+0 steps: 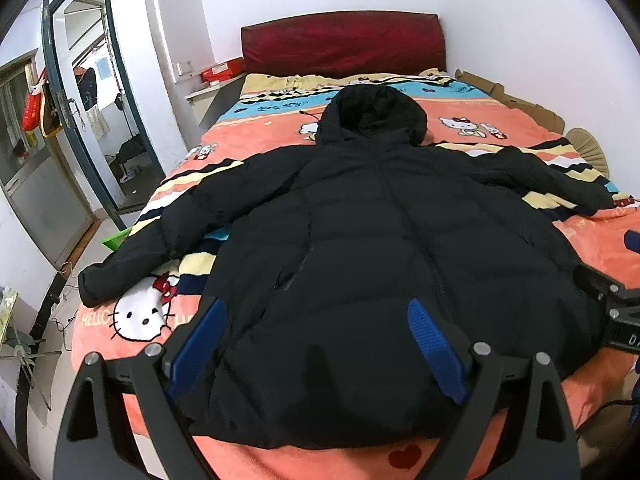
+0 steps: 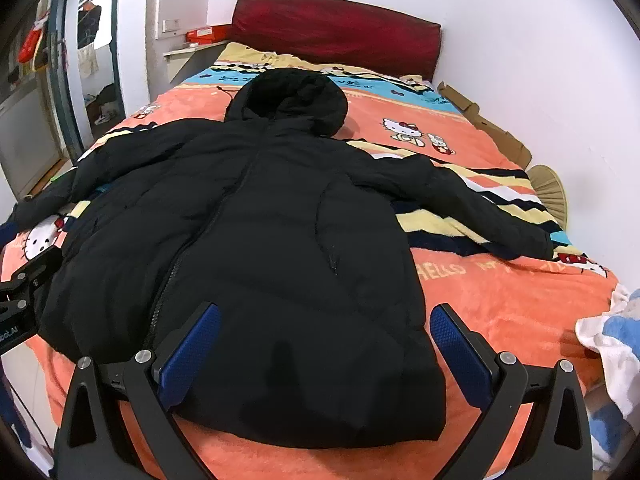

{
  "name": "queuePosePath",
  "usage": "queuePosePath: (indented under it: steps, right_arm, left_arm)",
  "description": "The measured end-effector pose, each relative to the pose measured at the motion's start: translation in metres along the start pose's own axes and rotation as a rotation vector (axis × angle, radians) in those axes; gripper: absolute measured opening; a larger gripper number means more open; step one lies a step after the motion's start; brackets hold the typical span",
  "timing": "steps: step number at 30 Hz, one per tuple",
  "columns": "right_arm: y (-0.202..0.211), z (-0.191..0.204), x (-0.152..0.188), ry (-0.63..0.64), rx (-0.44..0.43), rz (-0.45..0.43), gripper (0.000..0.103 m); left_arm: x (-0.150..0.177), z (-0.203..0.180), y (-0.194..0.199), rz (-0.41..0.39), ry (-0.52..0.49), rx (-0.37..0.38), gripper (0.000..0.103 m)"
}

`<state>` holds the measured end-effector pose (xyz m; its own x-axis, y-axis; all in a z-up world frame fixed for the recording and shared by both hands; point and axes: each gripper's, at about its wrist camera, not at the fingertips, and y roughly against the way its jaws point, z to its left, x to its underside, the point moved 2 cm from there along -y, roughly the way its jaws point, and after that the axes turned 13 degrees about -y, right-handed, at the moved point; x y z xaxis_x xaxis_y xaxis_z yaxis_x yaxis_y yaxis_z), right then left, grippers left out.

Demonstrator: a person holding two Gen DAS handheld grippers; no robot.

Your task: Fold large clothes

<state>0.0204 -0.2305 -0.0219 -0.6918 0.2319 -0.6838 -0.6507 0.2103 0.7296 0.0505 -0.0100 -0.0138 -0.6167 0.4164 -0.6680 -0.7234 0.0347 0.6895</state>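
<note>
A large black hooded puffer jacket point(image 1: 380, 232) lies flat, front up, on the bed, hood toward the headboard and both sleeves spread out sideways. It also fills the right wrist view point(image 2: 248, 220). My left gripper point(image 1: 316, 312) is open with blue pads, hovering over the jacket's hem on its left half. My right gripper point(image 2: 326, 316) is open over the hem on its right half. Neither holds anything. The right gripper's body shows at the right edge of the left wrist view point(image 1: 612, 304).
The bed carries an orange cartoon-cat blanket point(image 1: 248, 136) and a dark red headboard point(image 1: 344, 42). Cardboard point(image 2: 484, 124) and a straw fan point(image 2: 550, 188) lie along the right wall. A white and blue cloth point(image 2: 612, 328) sits at the bed's right corner. A doorway point(image 1: 108, 92) opens at left.
</note>
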Motion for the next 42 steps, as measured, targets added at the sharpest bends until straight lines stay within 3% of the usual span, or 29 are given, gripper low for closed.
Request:
queuePosePath:
  steps: [4,9,15,23,27,33,39,42]
  right_arm:
    - [-0.002,-0.004,-0.012,-0.013,0.009,-0.016,0.102]
    - [-0.007,-0.012,-0.030,-0.033,0.006,-0.037,0.102]
    - [-0.031,-0.056,-0.065,-0.145,0.019,-0.050,0.102]
    - [-0.094,-0.182,-0.132,-0.324,0.188,-0.071,0.102]
    - [-0.141,-0.253,-0.159,-0.375,0.325,-0.021,0.102]
    - [-0.188,-0.341,-0.170,-0.479,0.441,0.041,0.103]
    - [-0.227,-0.424,-0.161,-0.632,0.474,0.113,0.102]
    - [-0.241,-0.447,-0.151,-0.705,0.456,0.146,0.102]
  left_arm:
    - [-0.004,0.007,-0.002,-0.016,0.009,0.001,0.093]
    - [-0.012,0.017,-0.011,-0.021,0.037,0.060,0.093]
    - [-0.031,0.033,-0.028,-0.019,0.056,0.009,0.093]
    - [-0.053,0.066,-0.077,0.090,0.128,-0.008,0.093]
    - [-0.066,0.078,-0.092,0.099,0.149,-0.080,0.093]
    - [-0.082,0.090,-0.106,0.088,0.186,-0.144,0.093]
    - [-0.087,0.100,-0.127,0.122,0.217,-0.186,0.093]
    - [-0.086,0.101,-0.137,0.138,0.222,-0.192,0.093]
